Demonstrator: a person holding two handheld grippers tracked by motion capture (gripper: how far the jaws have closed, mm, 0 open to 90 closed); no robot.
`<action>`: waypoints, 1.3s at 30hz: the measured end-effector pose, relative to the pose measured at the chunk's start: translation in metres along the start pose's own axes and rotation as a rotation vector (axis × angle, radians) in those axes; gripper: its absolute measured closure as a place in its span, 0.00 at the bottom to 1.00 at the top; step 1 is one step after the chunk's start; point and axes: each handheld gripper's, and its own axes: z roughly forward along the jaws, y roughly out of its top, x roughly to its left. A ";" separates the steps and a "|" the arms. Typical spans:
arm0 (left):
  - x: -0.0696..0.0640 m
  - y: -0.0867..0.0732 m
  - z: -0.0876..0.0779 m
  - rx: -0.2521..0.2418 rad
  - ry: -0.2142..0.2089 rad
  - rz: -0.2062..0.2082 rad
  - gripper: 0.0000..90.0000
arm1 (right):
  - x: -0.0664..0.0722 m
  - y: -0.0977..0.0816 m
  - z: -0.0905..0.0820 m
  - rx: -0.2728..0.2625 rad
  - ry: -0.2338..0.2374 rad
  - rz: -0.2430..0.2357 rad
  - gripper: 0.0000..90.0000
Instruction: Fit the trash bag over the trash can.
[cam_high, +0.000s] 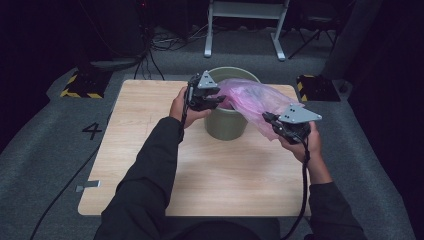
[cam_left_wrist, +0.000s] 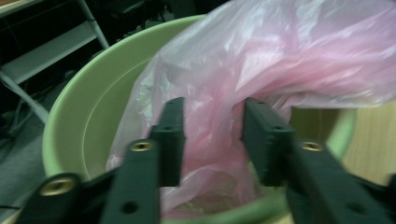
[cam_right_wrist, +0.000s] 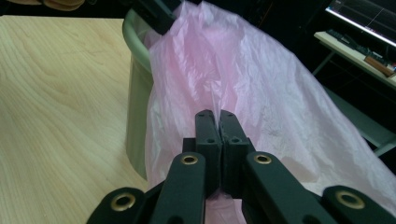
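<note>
While the right tongs (cam_right_wrist: 219, 122) are pinching the pink bag (cam_right_wrist: 243, 79) taut just outside the green bin (cam_high: 226, 125) on the surface (cam_high: 145, 145), the left tongs (cam_left_wrist: 212, 140) are standing apart around its bunched plastic inside the rim, seemingly lining the bin.

Noted pale green bucket (cam_high: 226, 126), translucent pink bag (cam_high: 255, 97), light wood-grain table (cam_high: 150, 150), black claw jaws, grey floor, yellow-black striped blocks (cam_high: 80, 85).
</note>
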 end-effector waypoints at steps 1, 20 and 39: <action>0.000 -0.001 -0.007 -0.043 0.018 -0.030 0.47 | 0.000 0.004 0.000 -0.004 0.006 -0.004 1.00; -0.040 0.012 0.003 0.004 0.012 0.148 0.75 | 0.020 0.037 0.019 0.009 0.069 -0.087 0.95; -0.046 0.014 -0.004 -0.051 -0.036 0.154 0.33 | 0.008 0.024 0.007 -0.035 0.089 -0.001 0.96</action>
